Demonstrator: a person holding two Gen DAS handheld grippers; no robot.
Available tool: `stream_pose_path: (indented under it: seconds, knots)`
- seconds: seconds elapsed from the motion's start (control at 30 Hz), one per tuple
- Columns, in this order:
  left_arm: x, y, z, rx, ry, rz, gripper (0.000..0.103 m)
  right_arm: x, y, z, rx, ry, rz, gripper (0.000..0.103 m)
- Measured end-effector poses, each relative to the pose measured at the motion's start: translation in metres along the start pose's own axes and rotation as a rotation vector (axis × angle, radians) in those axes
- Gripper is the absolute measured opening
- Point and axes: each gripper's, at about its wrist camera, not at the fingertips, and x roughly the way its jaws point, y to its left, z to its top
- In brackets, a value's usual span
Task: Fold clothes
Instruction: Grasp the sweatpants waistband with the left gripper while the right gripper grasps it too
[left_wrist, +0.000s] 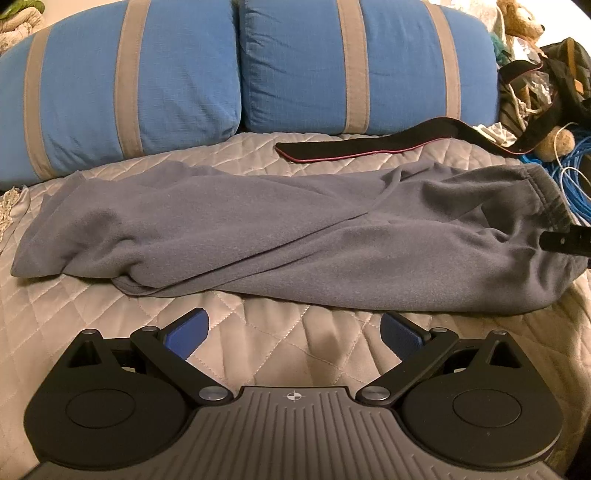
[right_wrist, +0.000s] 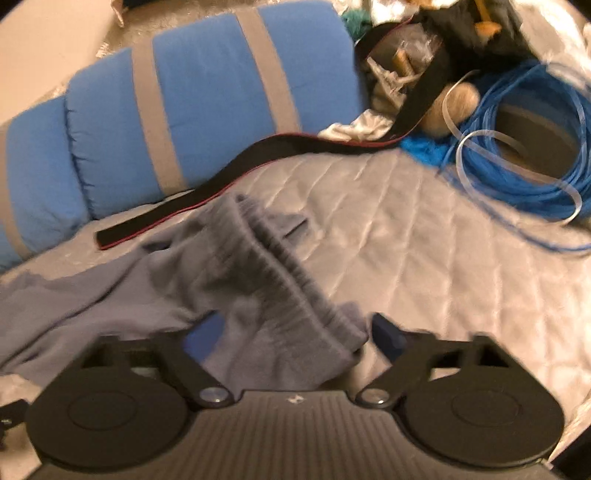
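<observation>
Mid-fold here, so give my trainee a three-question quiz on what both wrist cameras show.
1. True or false: the left tongs have cloth between them.
2. Which part of the grey-blue trousers lies between the right tongs? A: a leg hem. B: the ribbed waistband. C: a pocket flap.
3. What lies on the quilted bedspread between the trousers and the blue pillows?

Key:
1. False; they stand open over bare bedspread.
2. B.
3. A black strap with a red edge.
</observation>
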Motion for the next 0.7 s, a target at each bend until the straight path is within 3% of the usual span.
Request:
stream_pose_path:
  seconds: [0.03,0.1,0.27,0.37,0.4,0.43,0.57,0.63,0.7]
  knots:
    - [-0.001,0.000,0.000,-0.002,-0.002,0.000,0.102,-0.004,0.005,-0.002,-0.026,-0.020,0.014,0.047]
    - [-0.002,0.002,0.002,-0.017,-0.005,-0.002,0.102,-0.011,0.017,-0.004,-0.088,-0.061,0.056,0.028]
    - [-0.003,0.016,0.009,-0.092,-0.012,-0.030,0.102,-0.032,0.058,-0.023,-0.328,-0.152,0.211,0.023]
    - [-0.004,0.023,0.011,-0.132,-0.018,-0.050,0.102,-0.041,0.084,-0.040,-0.476,-0.150,0.326,0.018]
    - [-0.004,0.025,0.012,-0.143,-0.018,-0.059,0.102,-0.043,0.091,-0.046,-0.517,-0.138,0.378,0.003]
    - [-0.004,0.027,0.012,-0.153,-0.019,-0.069,0.102,-0.046,0.098,-0.051,-0.557,-0.125,0.429,0.002]
    - [-0.003,0.029,0.012,-0.175,-0.016,-0.110,0.102,-0.055,0.122,-0.078,-0.728,-0.095,0.528,0.007]
    - [-0.002,0.029,0.012,-0.178,-0.009,-0.115,0.102,-0.060,0.127,-0.087,-0.773,-0.119,0.529,0.037]
    - [-0.001,0.030,0.012,-0.182,-0.005,-0.123,0.102,-0.065,0.127,-0.087,-0.782,-0.159,0.524,0.058]
